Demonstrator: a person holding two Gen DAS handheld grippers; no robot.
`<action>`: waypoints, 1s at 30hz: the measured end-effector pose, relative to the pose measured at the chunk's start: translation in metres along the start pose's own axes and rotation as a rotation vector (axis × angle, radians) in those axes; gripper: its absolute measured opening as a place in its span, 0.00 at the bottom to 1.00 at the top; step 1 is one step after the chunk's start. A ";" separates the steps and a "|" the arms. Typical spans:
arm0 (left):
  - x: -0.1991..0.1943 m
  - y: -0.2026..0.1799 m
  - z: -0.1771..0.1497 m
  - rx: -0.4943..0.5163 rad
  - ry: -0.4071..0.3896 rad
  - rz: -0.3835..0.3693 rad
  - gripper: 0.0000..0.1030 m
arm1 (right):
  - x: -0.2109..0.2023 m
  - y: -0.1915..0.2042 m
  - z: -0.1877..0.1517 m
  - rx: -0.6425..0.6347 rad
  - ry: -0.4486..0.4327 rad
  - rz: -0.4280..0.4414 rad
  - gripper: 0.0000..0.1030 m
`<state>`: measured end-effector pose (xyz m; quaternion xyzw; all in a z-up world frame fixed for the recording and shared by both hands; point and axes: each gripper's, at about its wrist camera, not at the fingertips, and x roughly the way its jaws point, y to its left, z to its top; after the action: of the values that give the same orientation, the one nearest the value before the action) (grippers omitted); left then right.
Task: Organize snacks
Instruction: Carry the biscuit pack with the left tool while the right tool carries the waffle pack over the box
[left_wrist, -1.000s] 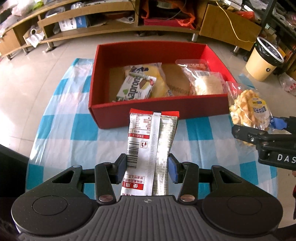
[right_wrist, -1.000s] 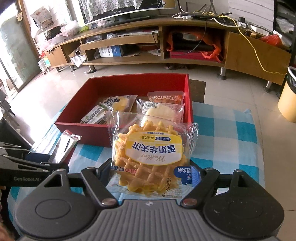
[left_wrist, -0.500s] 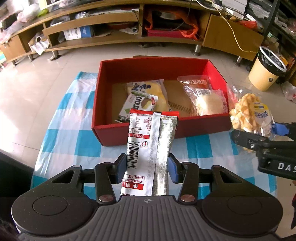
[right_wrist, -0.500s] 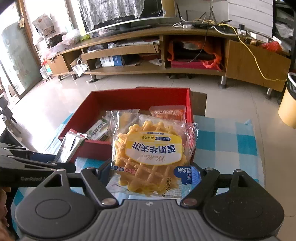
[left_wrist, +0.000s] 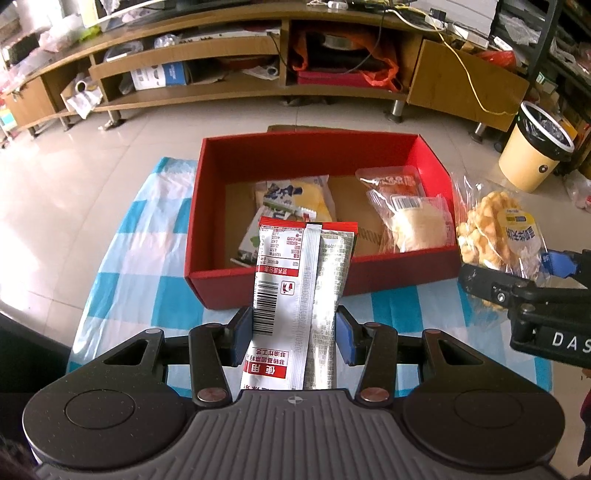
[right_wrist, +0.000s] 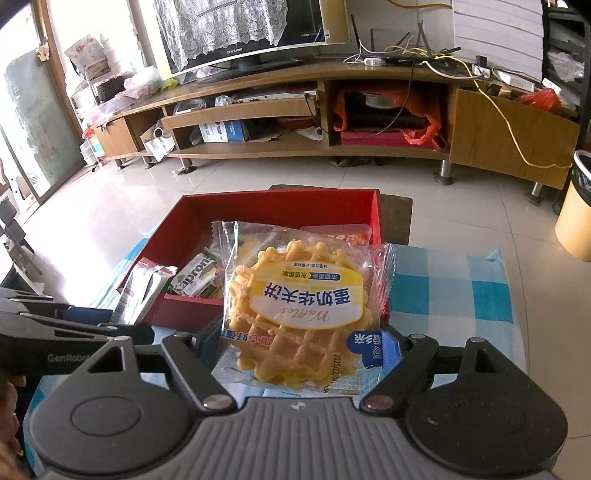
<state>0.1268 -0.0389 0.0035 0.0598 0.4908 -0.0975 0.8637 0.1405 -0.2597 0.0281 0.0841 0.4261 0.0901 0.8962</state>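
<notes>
My left gripper (left_wrist: 294, 332) is shut on a red-and-silver snack packet (left_wrist: 299, 295) and holds it above the near wall of the red box (left_wrist: 402, 277). My right gripper (right_wrist: 301, 347) is shut on a bagged waffle (right_wrist: 299, 314), raised near the box's right front corner; the waffle also shows in the left wrist view (left_wrist: 498, 236). The box holds a yellow packet (left_wrist: 295, 195), a green-and-white packet (right_wrist: 197, 277), an orange packet (left_wrist: 391, 182) and a pale cake packet (left_wrist: 417, 221).
The box stands on a blue-and-white checked cloth (left_wrist: 147, 258) over a low table. A yellow waste bin (left_wrist: 535, 147) stands on the tiled floor at right. A long wooden TV cabinet (right_wrist: 332, 122) runs along the back.
Both grippers have risen and pulled back with their packets, so the box looks smaller and farther. The grips on both packets are unchanged.
</notes>
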 end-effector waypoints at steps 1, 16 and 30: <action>0.000 0.000 0.001 0.000 -0.004 0.003 0.53 | 0.000 0.000 0.002 0.000 -0.001 0.001 0.74; 0.003 0.006 0.030 -0.044 -0.055 0.028 0.53 | 0.008 -0.002 0.026 0.036 -0.037 0.008 0.74; 0.020 0.003 0.057 -0.056 -0.072 0.044 0.53 | 0.031 -0.012 0.044 0.053 -0.034 -0.006 0.74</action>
<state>0.1850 -0.0500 0.0153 0.0430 0.4605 -0.0671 0.8841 0.1953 -0.2673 0.0292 0.1081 0.4133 0.0744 0.9011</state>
